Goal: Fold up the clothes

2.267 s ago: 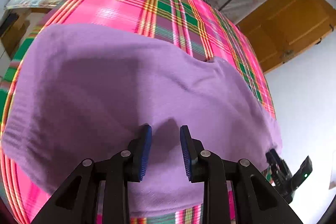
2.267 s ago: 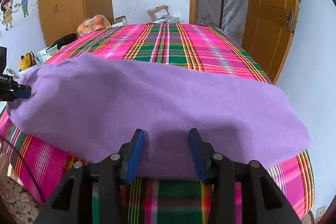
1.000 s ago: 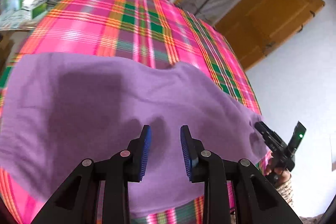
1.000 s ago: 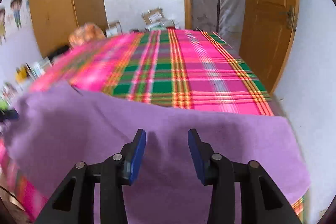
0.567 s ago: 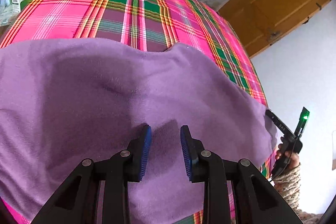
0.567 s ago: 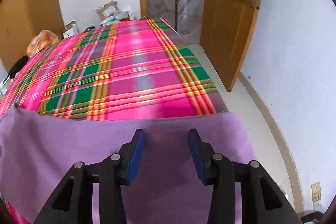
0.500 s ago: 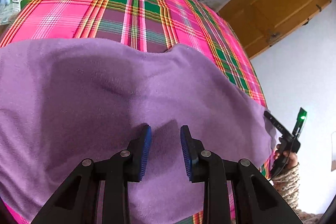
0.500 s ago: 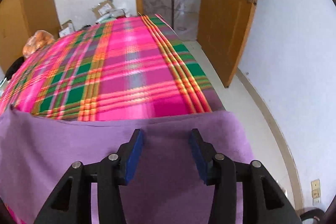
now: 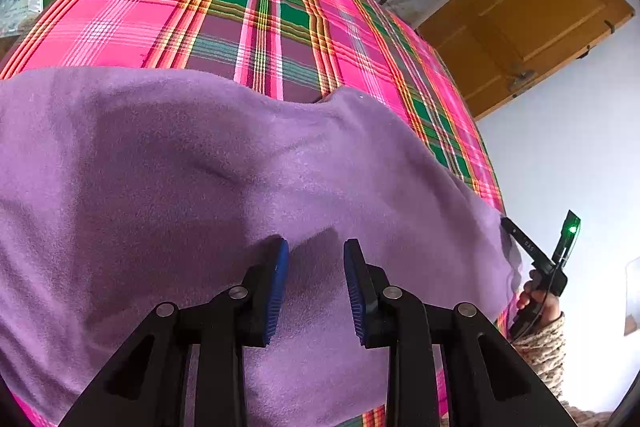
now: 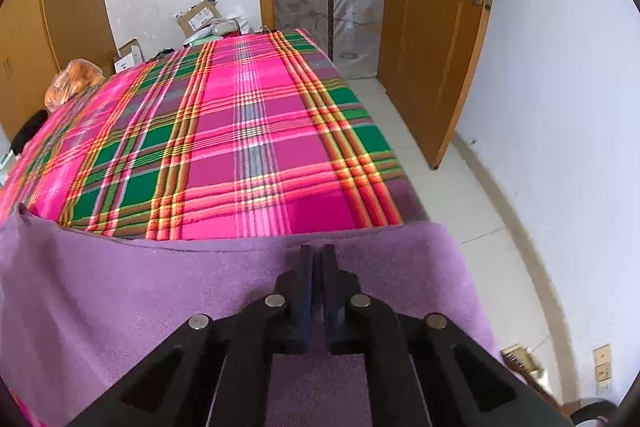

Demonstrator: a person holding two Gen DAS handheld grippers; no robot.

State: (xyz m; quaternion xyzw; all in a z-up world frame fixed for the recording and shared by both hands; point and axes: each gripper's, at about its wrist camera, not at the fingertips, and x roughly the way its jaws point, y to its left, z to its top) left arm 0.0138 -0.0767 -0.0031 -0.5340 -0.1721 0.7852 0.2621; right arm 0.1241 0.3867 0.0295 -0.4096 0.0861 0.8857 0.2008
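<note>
Two hand-held grippers: my left hand-held gripper (image 9: pixel 313 281) is apart above the purple fleece cloth (image 9: pixel 168 163) on the pink plaid bed (image 10: pixel 240 131); my right hand-held gripper (image 10: pixel 316 263) is clamped on its far-right edge.

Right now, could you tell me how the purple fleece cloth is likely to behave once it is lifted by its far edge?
The purple fleece cloth will probably drape limply: it already sags over the bed edge. Its fuzzy nap suggests the shut right gripper should not slip. Lifted at one point, the rest would likely drag across the plaid bedspread.
</note>
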